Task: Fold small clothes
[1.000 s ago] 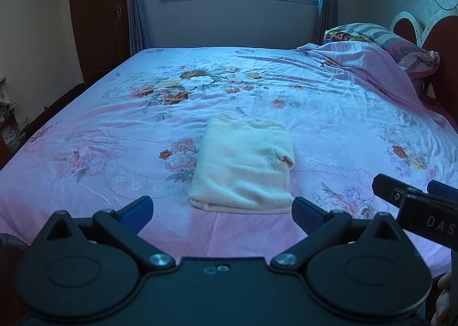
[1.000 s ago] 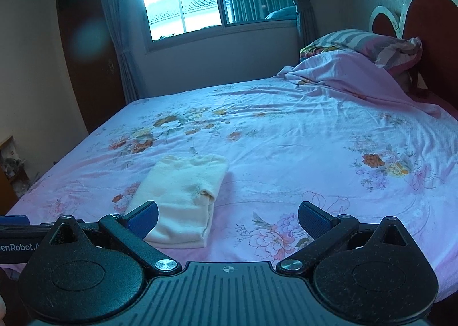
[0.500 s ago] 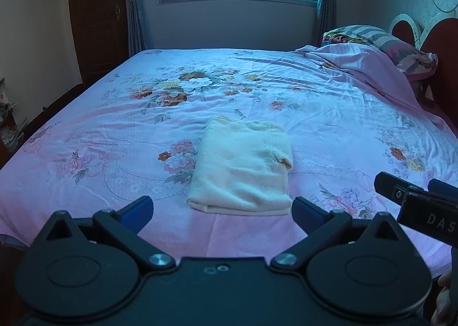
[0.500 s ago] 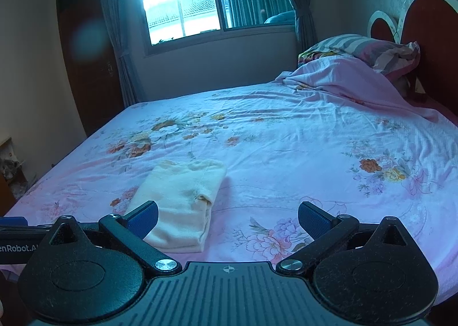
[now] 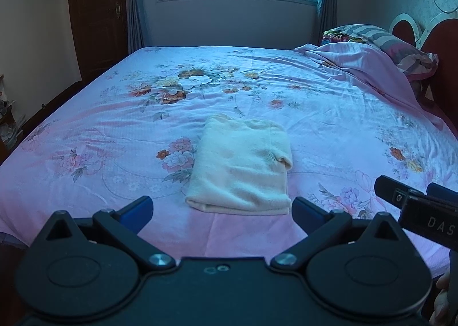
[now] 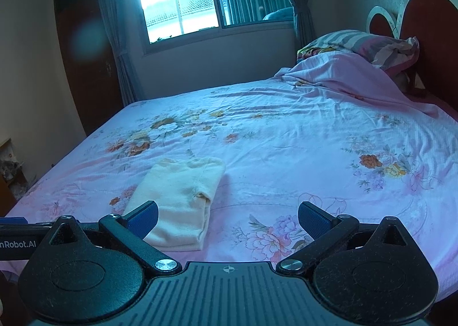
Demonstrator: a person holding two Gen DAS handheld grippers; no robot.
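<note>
Jaws apart — right gripper (image 5: pixel 412 197) maybe "DAS"

The near edge of the bed (image 5: pixel 86 154) is covered by the left tongs (image 5: pixel 221 208) in the left wrist view. The right tongs (image 5: pixel 415 205) are cut off by the right edge there, and only a sliver of a hand (image 5: pixel 442 306) is seen at the lower right corner. In the right wrist view, a near corner of the cloth (image 6: pixel 180 197) is hidden behind a blue pad (image 6: pixel 143 218). The clutter (image 6: pixel 11 171) at the left edge is too blurred to be identified. The headboard (image 6: pixel 423 25) is cut off at the right.
</note>
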